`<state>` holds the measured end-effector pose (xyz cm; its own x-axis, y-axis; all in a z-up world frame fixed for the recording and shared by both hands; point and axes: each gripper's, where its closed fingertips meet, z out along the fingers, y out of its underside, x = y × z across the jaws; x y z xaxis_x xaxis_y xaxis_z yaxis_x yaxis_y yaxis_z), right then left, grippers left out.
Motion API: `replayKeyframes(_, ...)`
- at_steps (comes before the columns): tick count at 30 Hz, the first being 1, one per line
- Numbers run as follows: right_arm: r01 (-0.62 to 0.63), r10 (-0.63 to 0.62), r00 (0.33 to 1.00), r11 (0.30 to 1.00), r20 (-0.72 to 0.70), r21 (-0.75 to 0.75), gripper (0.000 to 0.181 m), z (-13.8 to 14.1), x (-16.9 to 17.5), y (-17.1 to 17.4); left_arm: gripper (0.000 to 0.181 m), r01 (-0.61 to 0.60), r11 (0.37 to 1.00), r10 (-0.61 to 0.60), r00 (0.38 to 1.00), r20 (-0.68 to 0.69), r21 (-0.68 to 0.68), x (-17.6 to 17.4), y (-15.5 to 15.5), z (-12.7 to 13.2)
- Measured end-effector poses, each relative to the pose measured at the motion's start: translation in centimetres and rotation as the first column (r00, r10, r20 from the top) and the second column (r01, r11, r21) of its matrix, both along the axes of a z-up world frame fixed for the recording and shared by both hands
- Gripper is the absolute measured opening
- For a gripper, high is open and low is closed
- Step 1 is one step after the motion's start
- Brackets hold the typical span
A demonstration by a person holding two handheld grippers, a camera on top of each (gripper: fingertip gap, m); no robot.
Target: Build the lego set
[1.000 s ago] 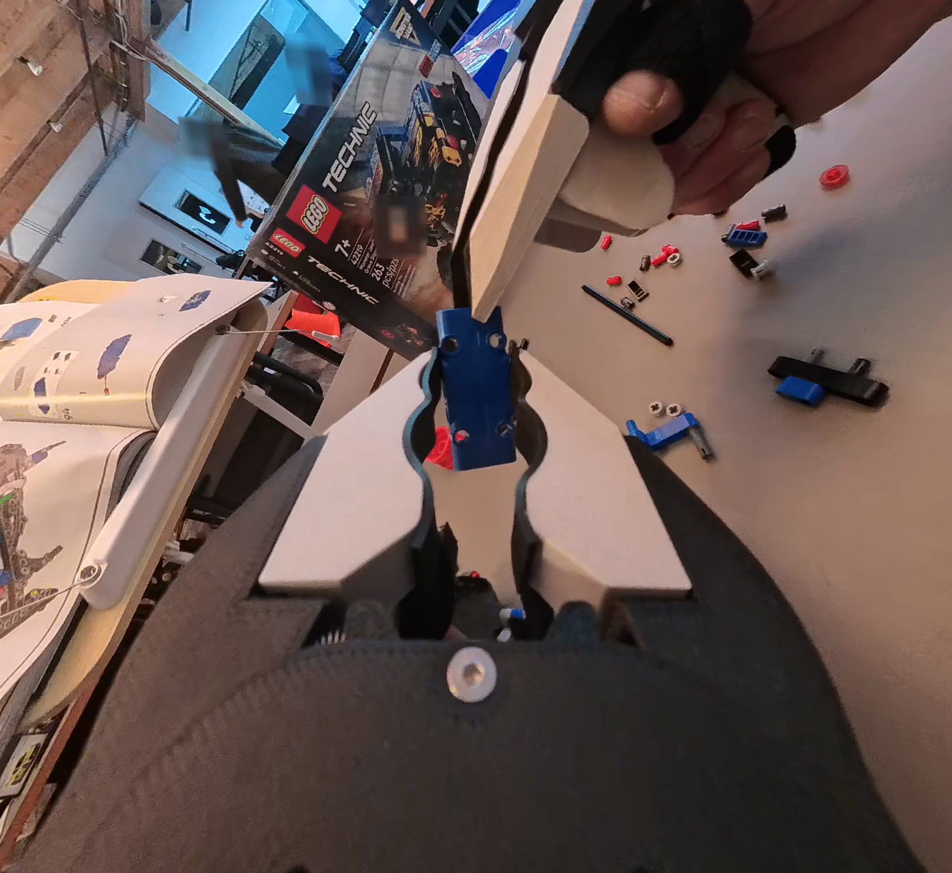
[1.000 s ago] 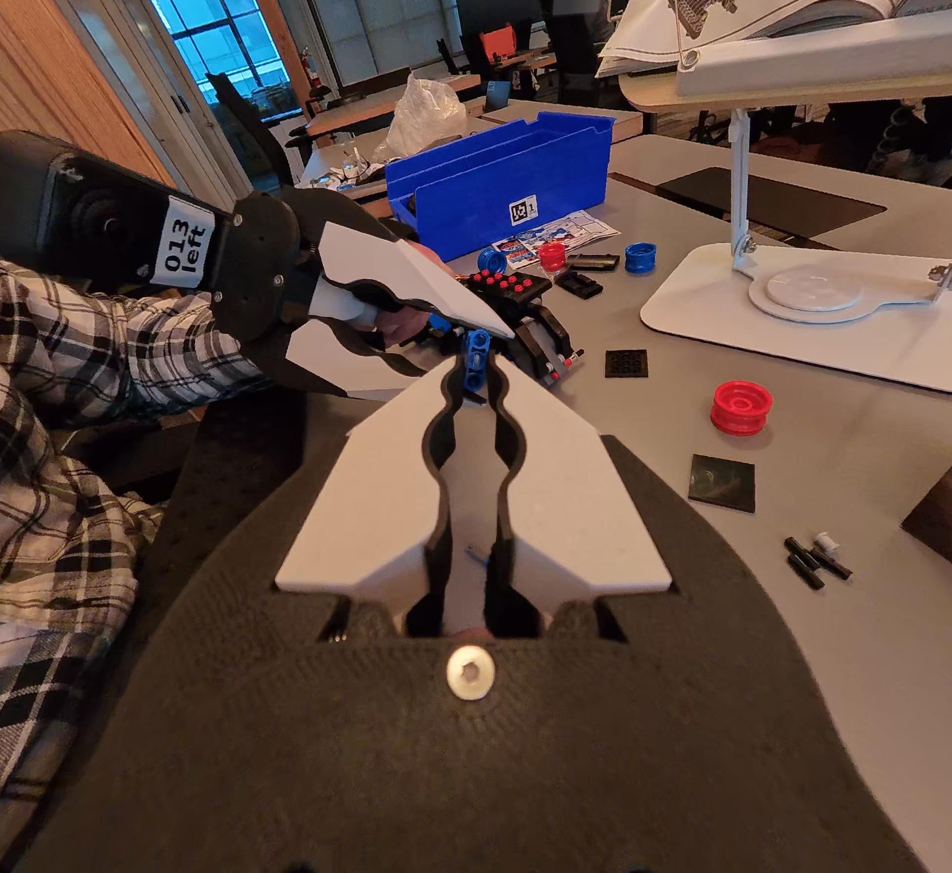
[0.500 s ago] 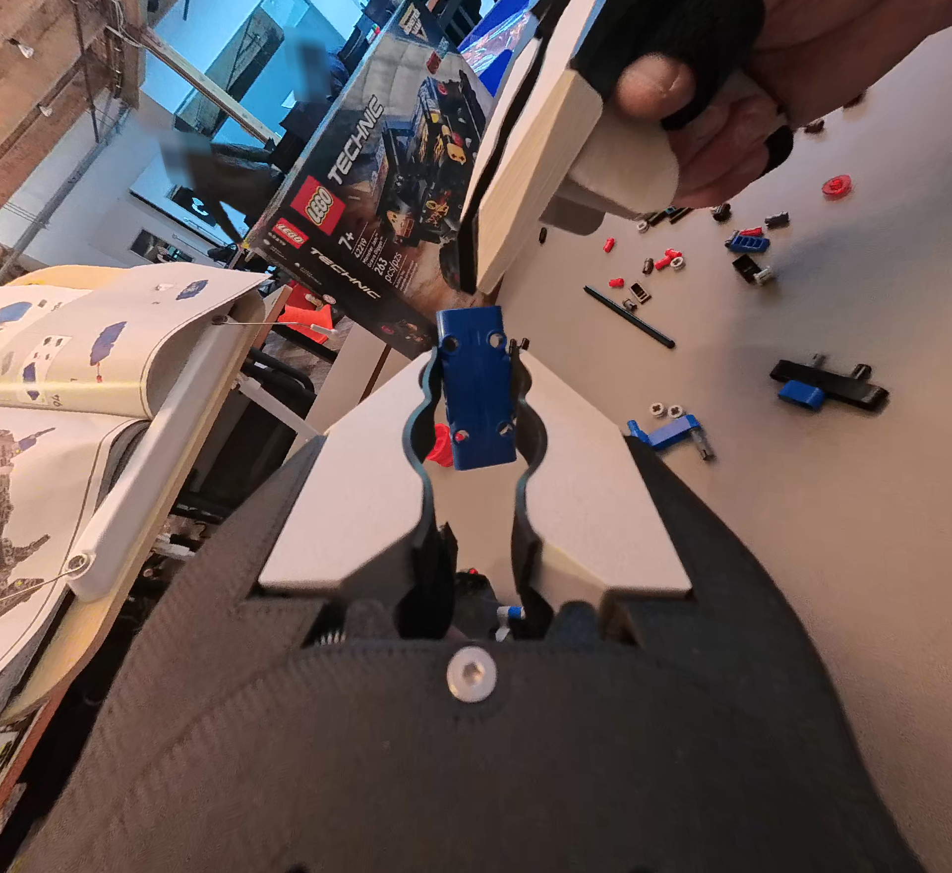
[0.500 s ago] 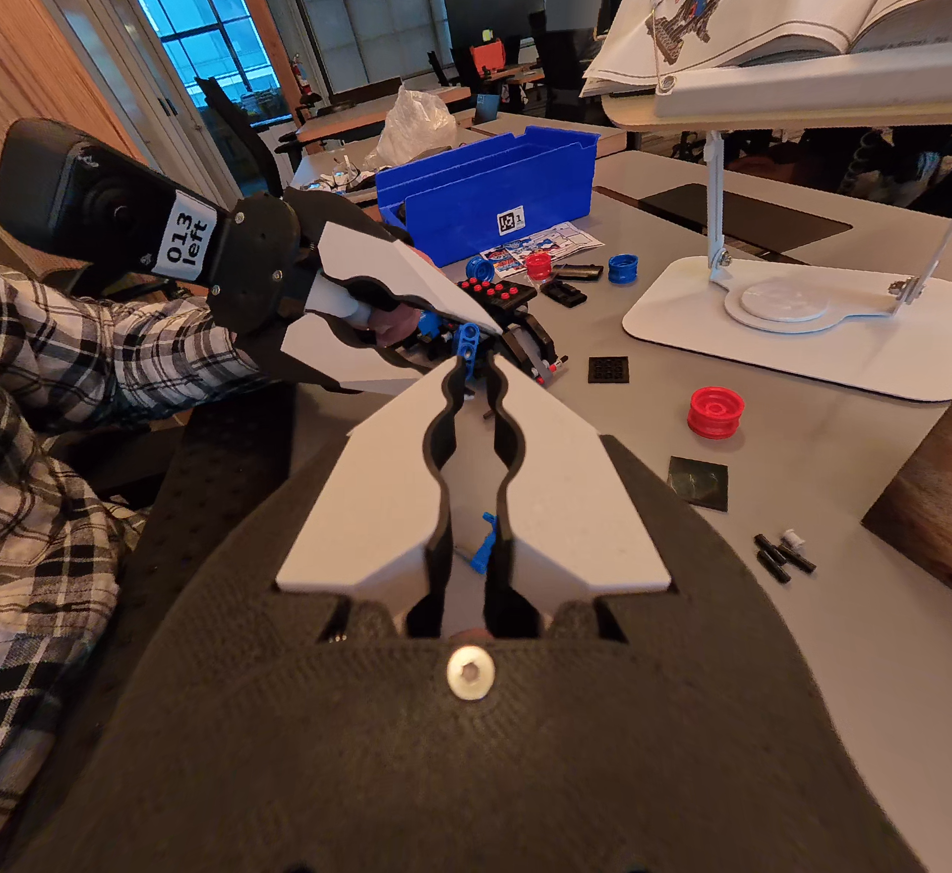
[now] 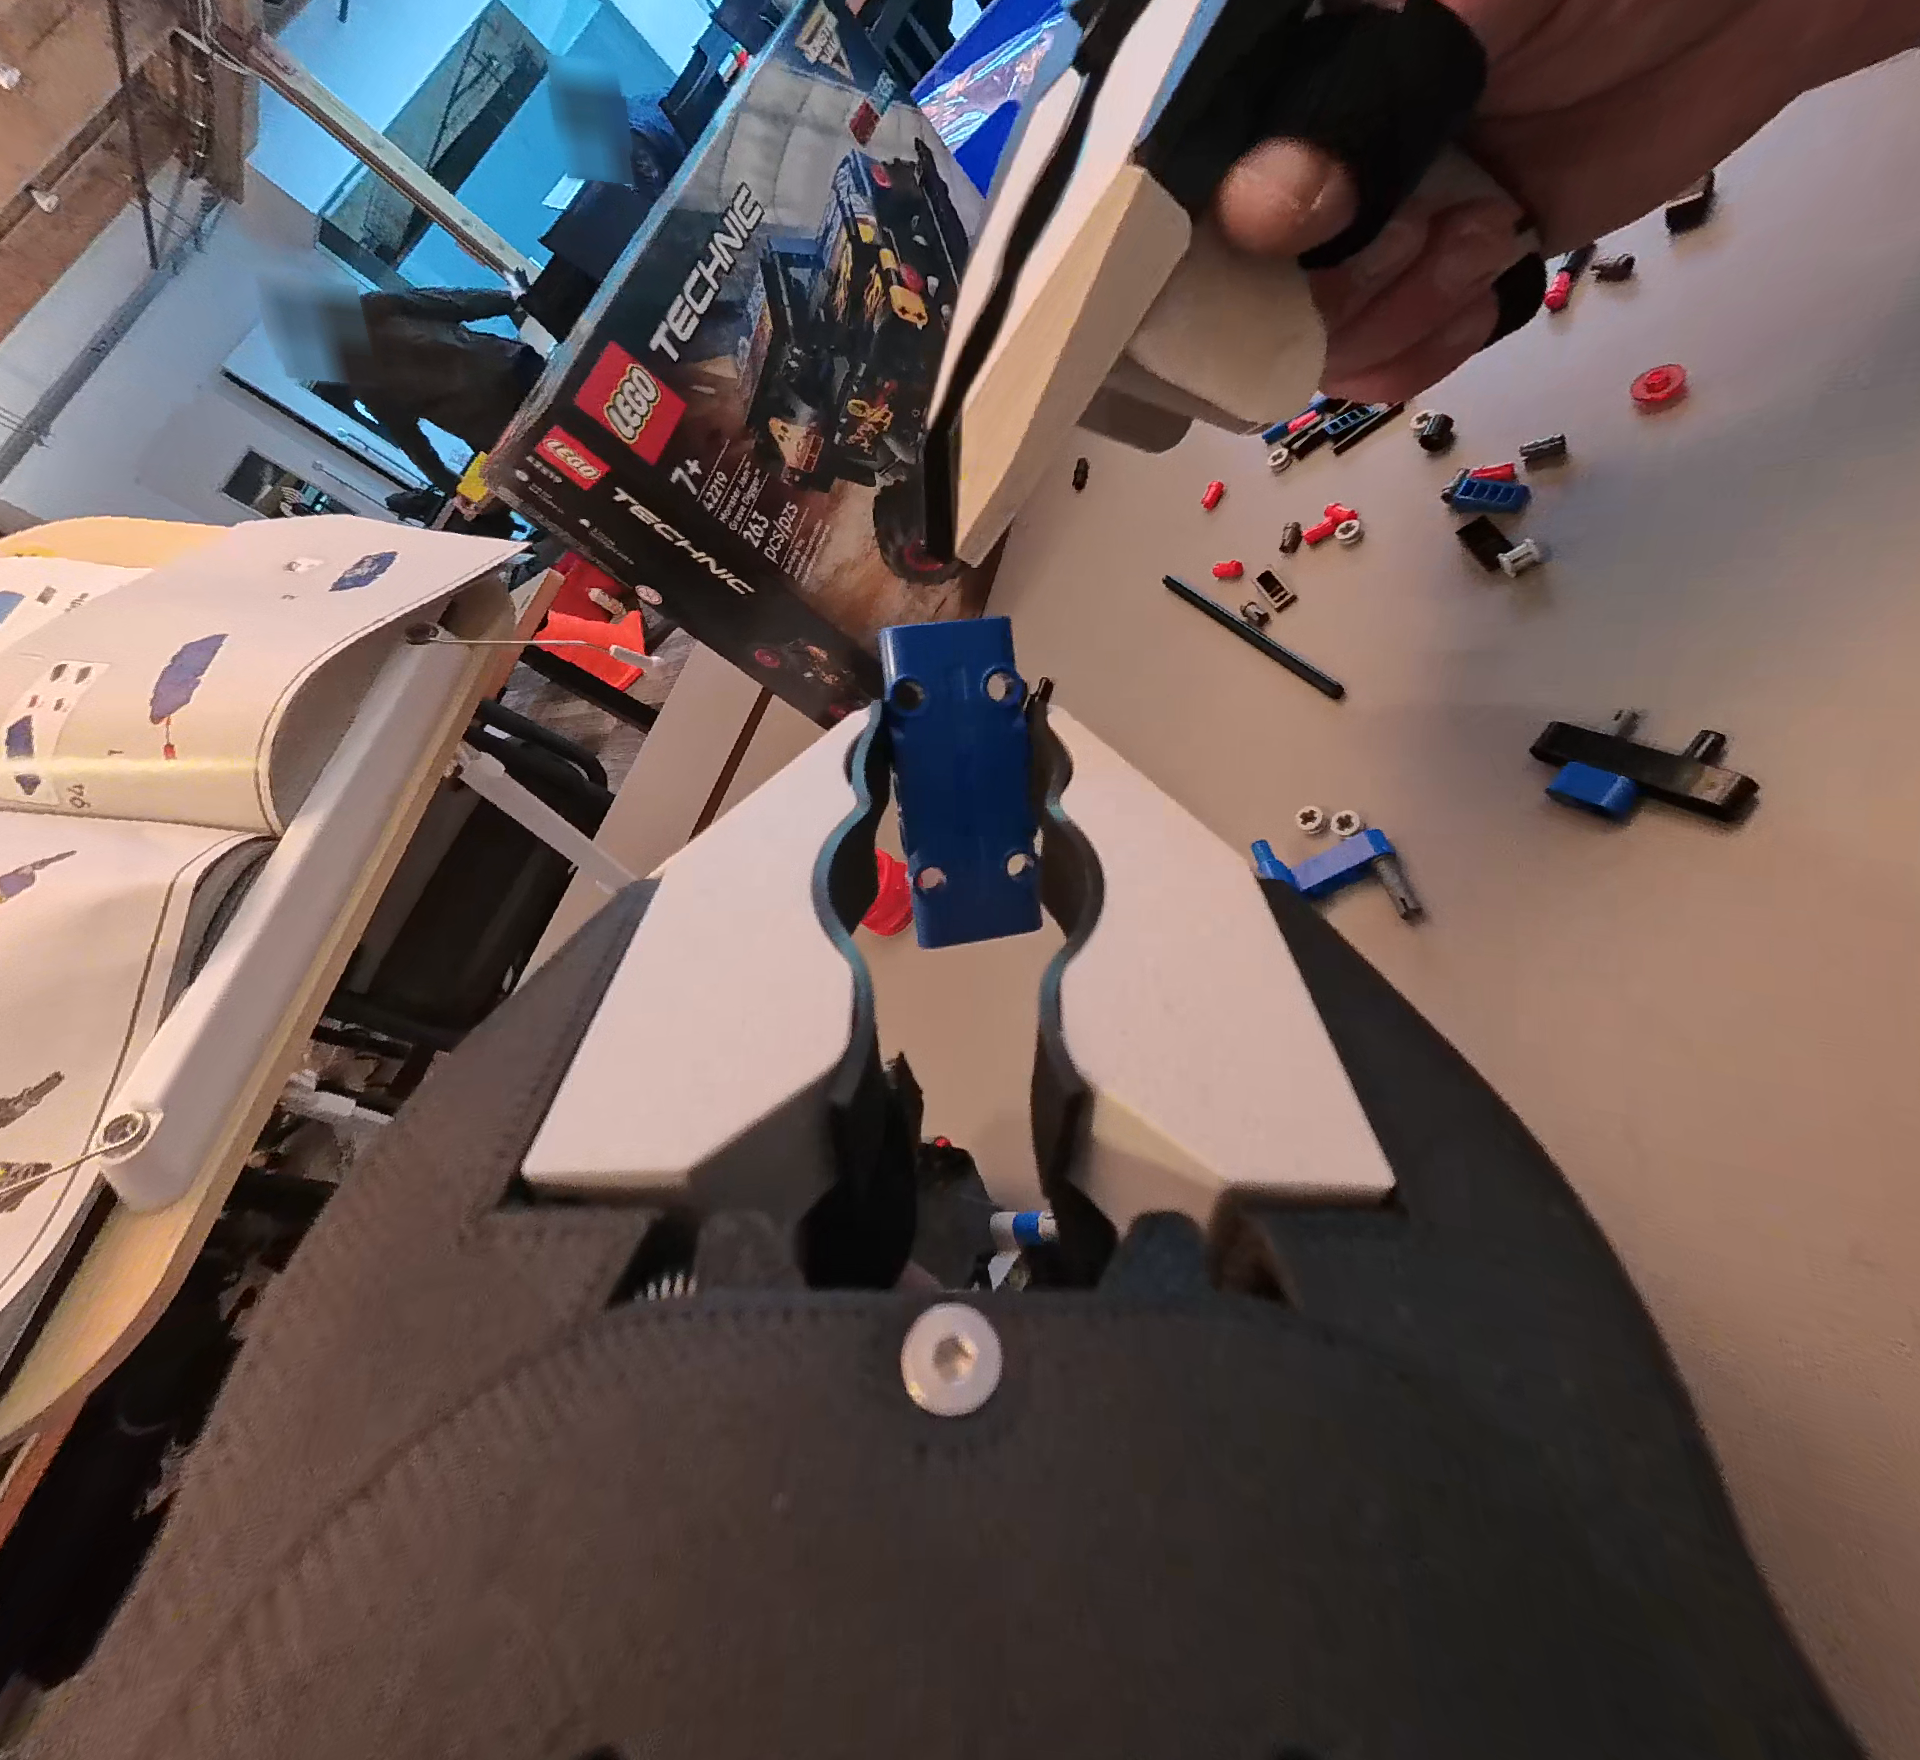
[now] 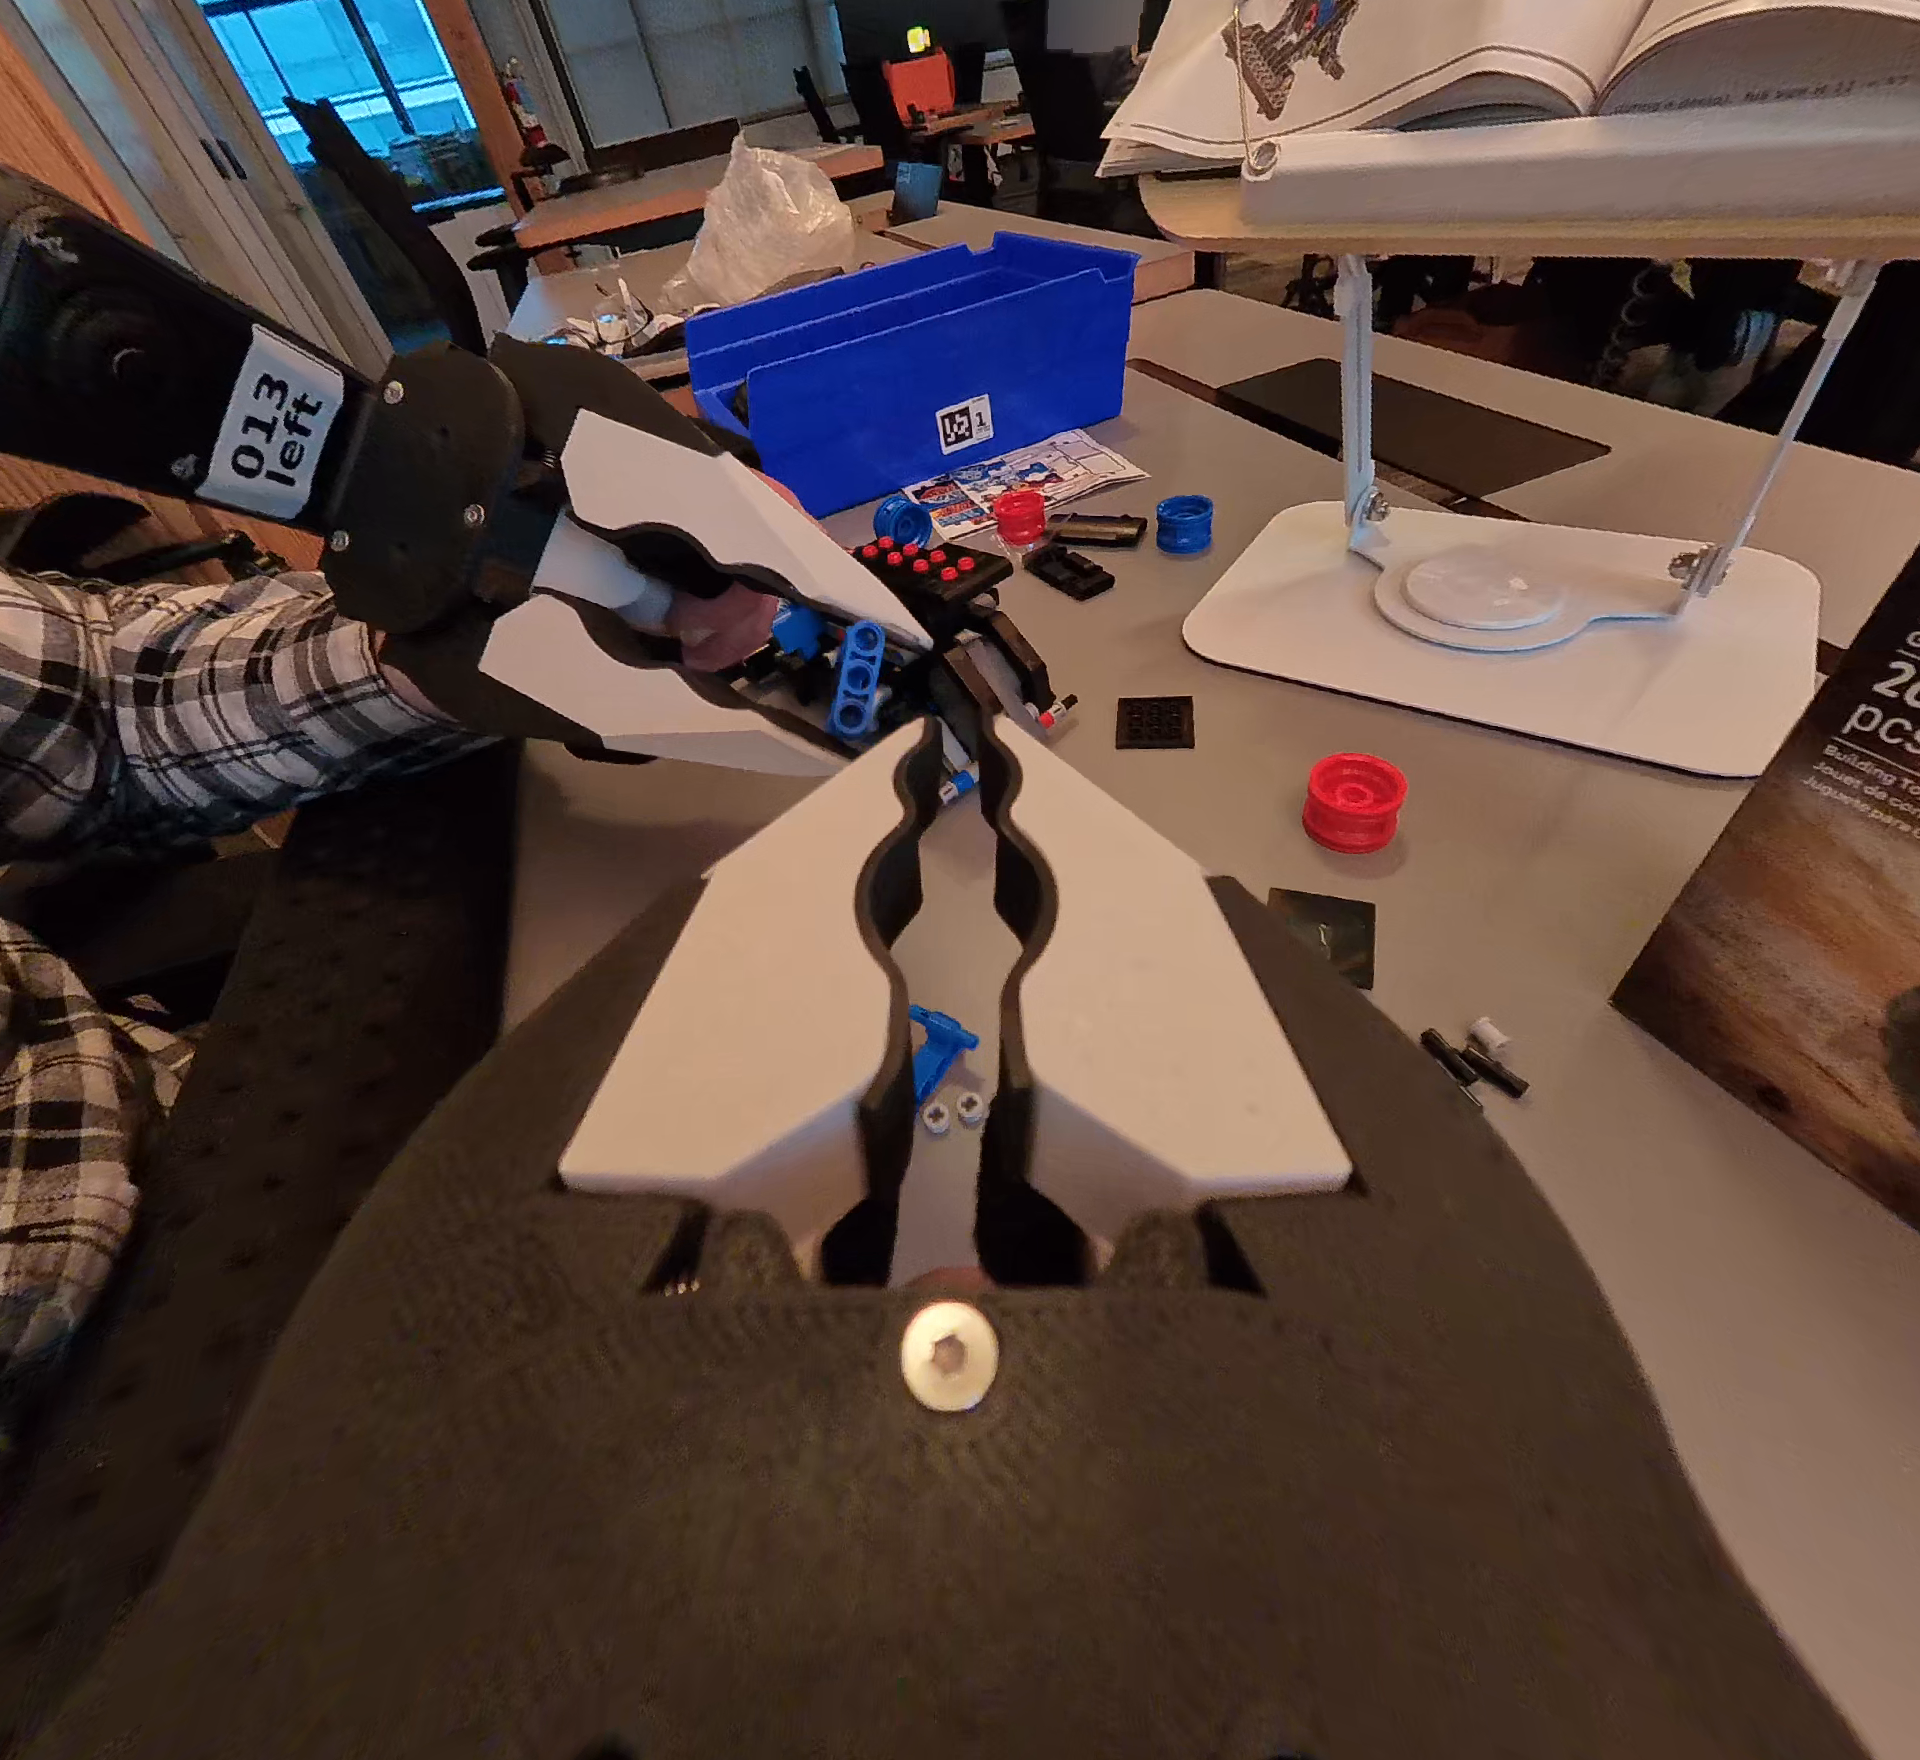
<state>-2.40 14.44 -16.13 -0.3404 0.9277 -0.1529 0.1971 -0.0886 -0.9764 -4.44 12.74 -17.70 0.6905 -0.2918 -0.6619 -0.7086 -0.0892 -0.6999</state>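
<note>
1 blue panel [image 5: 961, 780] of the part-built model [image 6: 935, 609] sits clamped in your left claw [image 5: 956, 734], lifted off the bench [image 5: 1558, 1035]; it carries 4 pin holes, with black and red parts behind; a slack grip could let it twist or drop. Your right claw [image 6: 951, 754] appears nearly closed and empty, tips just beside the model; push off-axis and I judge a pin may jam. Loose pieces, such as the red wheel [image 6: 1354, 801], could be knocked away.
</note>
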Motion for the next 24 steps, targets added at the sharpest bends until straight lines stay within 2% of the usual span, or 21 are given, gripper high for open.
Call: replayKeyframes(24, 0.046, -0.046, 0.999, 0.998, 0.012, 0.034, 0.004, -0.4, 0.1, 1.5, 0.025, 0.021, 1.0, -0.021, 1.0, 0.014, -0.024, 0.2, -0.1, -0.5)
